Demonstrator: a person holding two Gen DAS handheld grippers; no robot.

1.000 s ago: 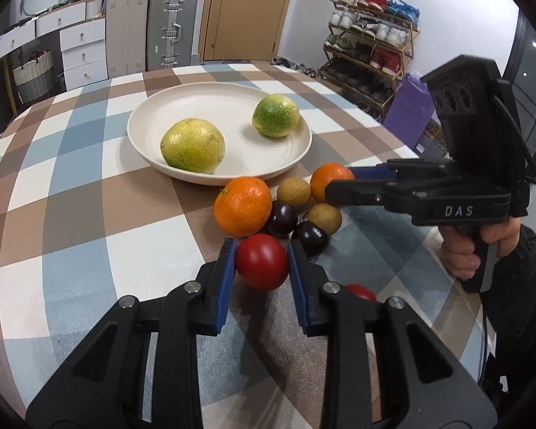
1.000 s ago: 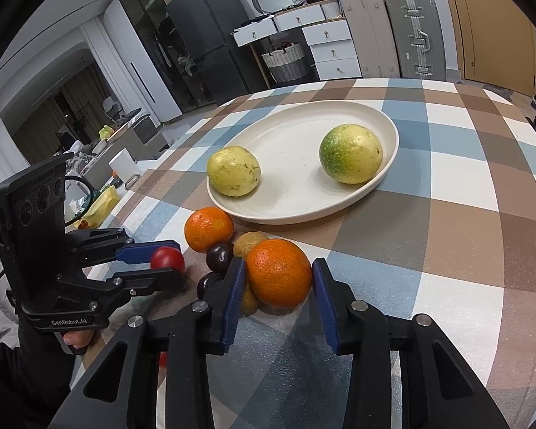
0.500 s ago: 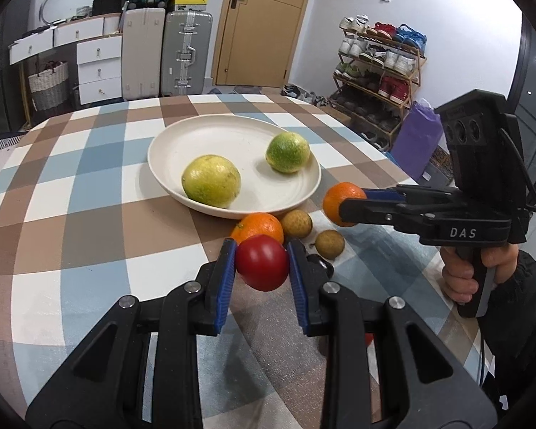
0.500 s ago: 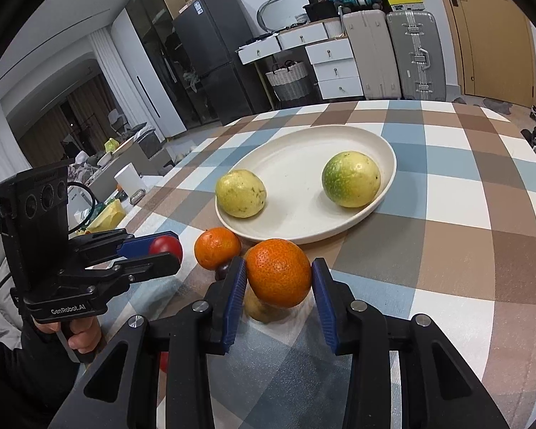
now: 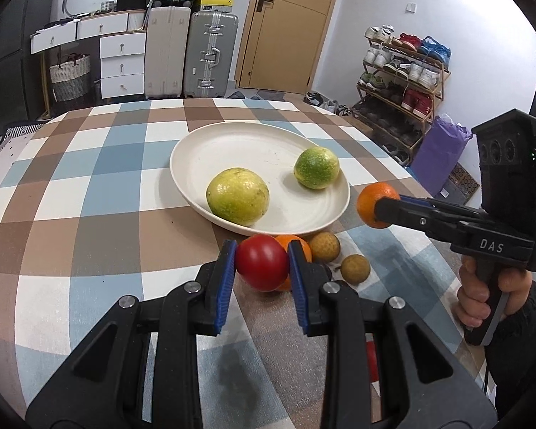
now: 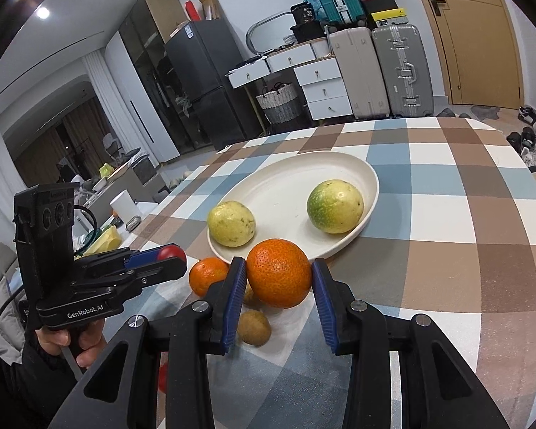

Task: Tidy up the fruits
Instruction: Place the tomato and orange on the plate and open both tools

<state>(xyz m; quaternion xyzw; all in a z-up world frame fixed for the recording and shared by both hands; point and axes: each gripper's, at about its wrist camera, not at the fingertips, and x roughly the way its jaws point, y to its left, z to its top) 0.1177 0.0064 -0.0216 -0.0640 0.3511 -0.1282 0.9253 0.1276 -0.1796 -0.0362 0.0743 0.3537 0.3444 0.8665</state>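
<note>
My left gripper (image 5: 261,264) is shut on a red tomato (image 5: 261,266) and holds it above the checked table, short of the plate. My right gripper (image 6: 278,279) is shut on an orange (image 6: 278,277) and holds it in the air by the plate's near rim; it also shows in the left wrist view (image 5: 373,209). The cream plate (image 5: 203,143) holds a yellow-green fruit (image 5: 237,196) and a green one (image 5: 316,168). On the table by the plate lie another orange (image 6: 207,275) and two small brown fruits (image 5: 355,269) (image 5: 324,246).
The table has a blue, brown and white checked cloth (image 5: 89,193). Another red fruit (image 5: 372,361) lies on the cloth under my left gripper. Suitcases (image 5: 211,53), drawers and a shoe rack (image 5: 400,82) stand beyond the table.
Both grippers have lifted their fruit off the table and risen: the tomato and the orange now hang in the air. The remaining fruit lies lower in view.
</note>
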